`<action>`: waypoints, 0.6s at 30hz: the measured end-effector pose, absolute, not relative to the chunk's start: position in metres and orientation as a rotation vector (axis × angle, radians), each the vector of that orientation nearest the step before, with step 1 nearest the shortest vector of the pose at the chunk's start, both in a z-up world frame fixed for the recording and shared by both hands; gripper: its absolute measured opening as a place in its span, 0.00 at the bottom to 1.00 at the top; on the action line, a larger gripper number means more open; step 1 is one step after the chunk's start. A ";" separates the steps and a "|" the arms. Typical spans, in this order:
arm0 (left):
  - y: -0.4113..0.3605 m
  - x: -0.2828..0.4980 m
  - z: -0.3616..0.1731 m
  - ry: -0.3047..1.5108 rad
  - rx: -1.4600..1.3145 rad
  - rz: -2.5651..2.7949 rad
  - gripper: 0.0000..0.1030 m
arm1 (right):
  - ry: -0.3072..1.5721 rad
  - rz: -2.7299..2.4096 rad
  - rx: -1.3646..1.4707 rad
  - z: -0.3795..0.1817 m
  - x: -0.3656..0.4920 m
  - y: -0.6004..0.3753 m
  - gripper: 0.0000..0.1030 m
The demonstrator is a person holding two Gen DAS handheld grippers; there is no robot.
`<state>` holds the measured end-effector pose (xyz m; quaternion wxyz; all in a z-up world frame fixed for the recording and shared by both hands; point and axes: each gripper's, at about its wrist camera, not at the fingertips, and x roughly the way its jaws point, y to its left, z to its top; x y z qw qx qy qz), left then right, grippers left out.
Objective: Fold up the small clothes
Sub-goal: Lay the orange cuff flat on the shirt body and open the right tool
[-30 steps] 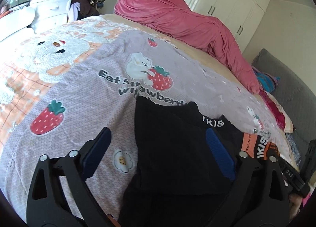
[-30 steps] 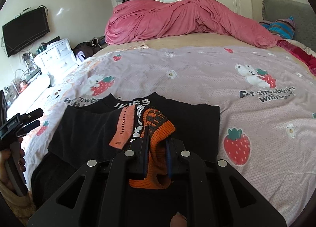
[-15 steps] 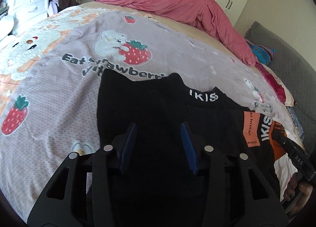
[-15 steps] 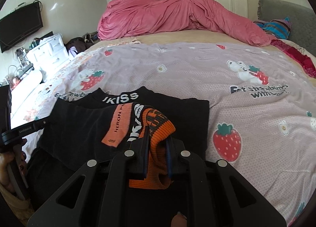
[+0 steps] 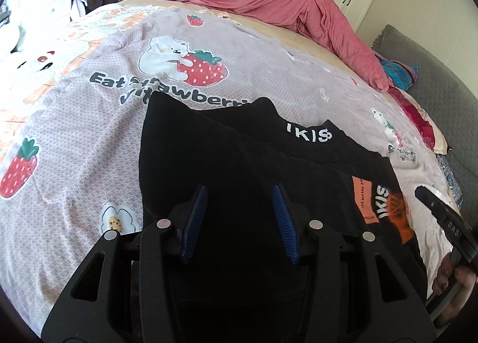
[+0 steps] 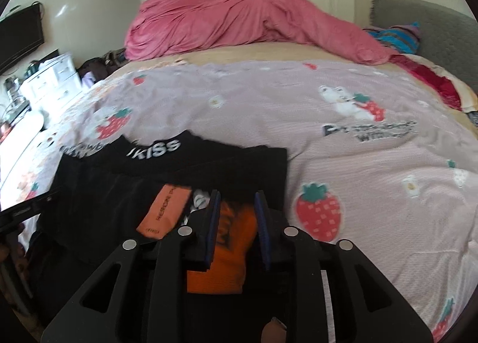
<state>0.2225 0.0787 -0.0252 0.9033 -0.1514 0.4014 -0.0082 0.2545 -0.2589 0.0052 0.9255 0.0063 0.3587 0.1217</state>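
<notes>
the right gripper (image 6: 236, 223) had just been opening: half a second earlier its jaws pinched the orange cuff (image 6: 231, 247), and now the pads stood a little off it, the cuff lying loose between them at 6 o'clock in the right wrist view. the left gripper (image 5: 239, 220) had narrowed from a wide spread to a half-closed gap a second back and held there; whether it pinched the black garment (image 5: 239, 169) under it i could not tell, black on black. the garment lay flat on the strawberry bedspread (image 5: 74, 134), logo band at 1 o'clock. by my reading, the fold was laid and being released.
</notes>
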 end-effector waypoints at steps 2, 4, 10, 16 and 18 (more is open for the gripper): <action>0.078 0.221 -0.023 0.828 -0.304 -0.020 0.37 | 0.725 0.246 0.006 0.007 0.253 -0.259 0.23; 0.077 0.222 -0.024 0.848 -0.285 -0.013 0.37 | 0.725 0.275 -0.007 0.007 0.250 -0.252 0.23; 0.078 0.222 -0.040 0.922 -0.264 -0.004 0.37 | 0.749 0.429 -0.105 0.001 0.236 -0.206 0.30; 0.083 0.219 -0.044 0.927 -0.277 -0.022 0.37 | 0.786 0.536 -0.097 -0.002 0.228 -0.175 0.41; 0.083 0.218 -0.044 0.926 -0.278 -0.029 0.37 | 0.793 0.541 -0.111 -0.003 0.229 -0.168 0.45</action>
